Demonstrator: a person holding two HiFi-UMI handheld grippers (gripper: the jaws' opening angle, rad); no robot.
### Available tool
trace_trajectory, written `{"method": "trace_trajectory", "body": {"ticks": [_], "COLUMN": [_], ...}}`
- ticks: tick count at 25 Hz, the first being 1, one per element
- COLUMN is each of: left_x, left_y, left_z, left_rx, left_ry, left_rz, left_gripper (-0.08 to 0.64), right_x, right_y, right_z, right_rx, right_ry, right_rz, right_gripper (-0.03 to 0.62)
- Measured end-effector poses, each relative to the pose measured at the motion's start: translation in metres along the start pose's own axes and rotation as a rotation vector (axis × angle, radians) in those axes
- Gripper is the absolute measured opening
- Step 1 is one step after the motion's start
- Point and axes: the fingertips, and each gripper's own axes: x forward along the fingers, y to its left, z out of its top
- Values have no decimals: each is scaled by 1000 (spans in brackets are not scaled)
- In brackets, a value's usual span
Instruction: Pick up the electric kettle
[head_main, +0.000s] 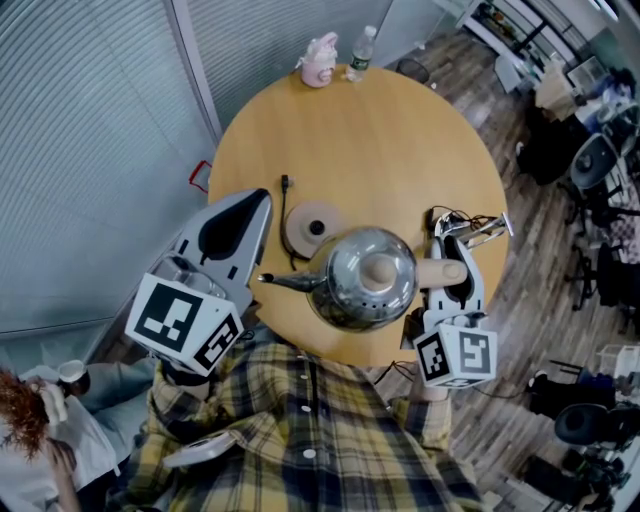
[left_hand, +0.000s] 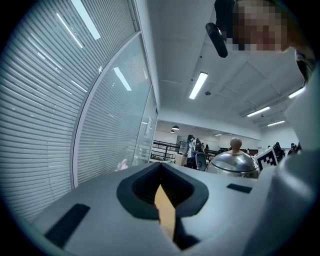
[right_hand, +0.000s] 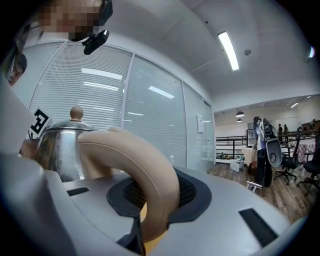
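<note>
A shiny steel electric kettle (head_main: 362, 275) with a wooden lid knob and a thin spout to the left hangs over the near edge of the round wooden table (head_main: 400, 130). My right gripper (head_main: 452, 262) is shut on its beige handle (head_main: 440, 272). The right gripper view shows the curved handle (right_hand: 140, 170) pinched between the dark pads of the right gripper (right_hand: 155, 200), with the kettle body (right_hand: 57, 147) to the left. The kettle's round base (head_main: 313, 228) lies bare on the table. My left gripper (head_main: 258, 203) stays left of the spout, shut and empty. The left gripper view shows the left gripper (left_hand: 162, 192) and the kettle (left_hand: 234, 162).
A black cord (head_main: 287, 215) runs from the base. A pink toy (head_main: 320, 62) and a plastic bottle (head_main: 361, 48) stand at the table's far edge. Small metal parts with wires (head_main: 478, 228) lie by the right gripper. Blinds line the left wall; office chairs (head_main: 598, 165) stand to the right.
</note>
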Motion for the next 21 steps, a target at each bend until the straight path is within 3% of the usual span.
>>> {"method": "trace_trajectory", "body": {"ticks": [21], "left_x": [-4], "left_y": [3], "left_z": [-4], "left_rx": [-11], "left_ry": [2], "left_rz": [5], "left_gripper": [3], "right_x": [-2], "right_y": [2], "right_z": [-1], "right_rx": [0], "right_ry": [1], "right_rz": [-8], "right_gripper": [95]}}
